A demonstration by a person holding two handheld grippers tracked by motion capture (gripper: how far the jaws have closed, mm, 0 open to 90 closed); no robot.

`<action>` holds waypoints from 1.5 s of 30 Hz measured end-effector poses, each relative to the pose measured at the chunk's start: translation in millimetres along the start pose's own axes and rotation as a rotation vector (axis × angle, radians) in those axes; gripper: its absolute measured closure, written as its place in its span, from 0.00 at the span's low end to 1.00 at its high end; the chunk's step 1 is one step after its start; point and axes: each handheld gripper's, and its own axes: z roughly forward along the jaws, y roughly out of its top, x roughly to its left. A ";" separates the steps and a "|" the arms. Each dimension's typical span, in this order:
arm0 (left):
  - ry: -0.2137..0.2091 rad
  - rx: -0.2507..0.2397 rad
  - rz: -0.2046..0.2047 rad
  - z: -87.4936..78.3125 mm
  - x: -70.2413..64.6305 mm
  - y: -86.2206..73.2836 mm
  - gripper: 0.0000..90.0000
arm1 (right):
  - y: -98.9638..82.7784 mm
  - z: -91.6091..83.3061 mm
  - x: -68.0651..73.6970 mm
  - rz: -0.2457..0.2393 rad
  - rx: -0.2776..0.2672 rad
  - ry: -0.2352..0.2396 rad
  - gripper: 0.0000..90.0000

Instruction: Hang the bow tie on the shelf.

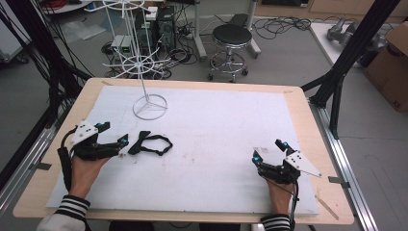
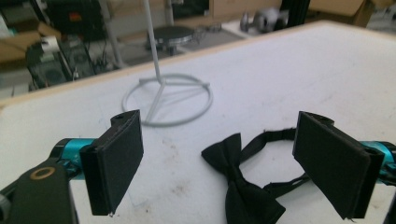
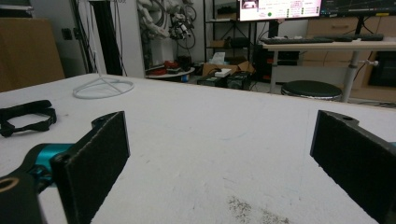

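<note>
High view: I've got 1 black fabric bow tie with its neck strap [image 1: 150,143] lying flat on the white table mat [image 1: 216,139], just beside my left gripper [image 1: 113,134]. That gripper's jaws are spread with nothing between them, pointed at the knot end, so I'd say it's lined up for a grab. 1 white wire display stand [image 1: 146,72] sits further back on the mat, probably where the tie is meant to hang. My right gripper [image 1: 269,150] is parked well apart on the right side, likely just waiting.

Left gripper view: 2 black pads wide apart, the bow tie [image 2: 243,186] on the mat between and ahead of them, not touched. Stand's ring base [image 2: 167,99] behind it.

Right gripper view: jaws spread, empty, bare mat ahead; tie [image 3: 25,116] far off left, ring base [image 3: 102,87] beyond.
</note>
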 end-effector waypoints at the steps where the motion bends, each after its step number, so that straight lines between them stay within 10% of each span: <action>1: -0.007 0.011 0.002 2.7 -0.1 2.4 0.19 | 0.1 0.0 0.1 0.000 0.000 0.000 0.04; 11: -0.043 0.160 0.084 26.4 -8.2 25.9 0.22 | -0.1 -0.2 0.1 0.000 -0.002 0.001 0.04; 29: -0.048 0.486 0.052 70.3 -3.8 29.8 0.23 | -0.3 -0.5 0.5 -0.002 -0.010 0.002 0.04; 45: -0.027 0.670 0.039 89.9 -12.2 22.0 0.31 | -0.6 -1.2 -0.2 -0.005 -0.021 0.004 0.04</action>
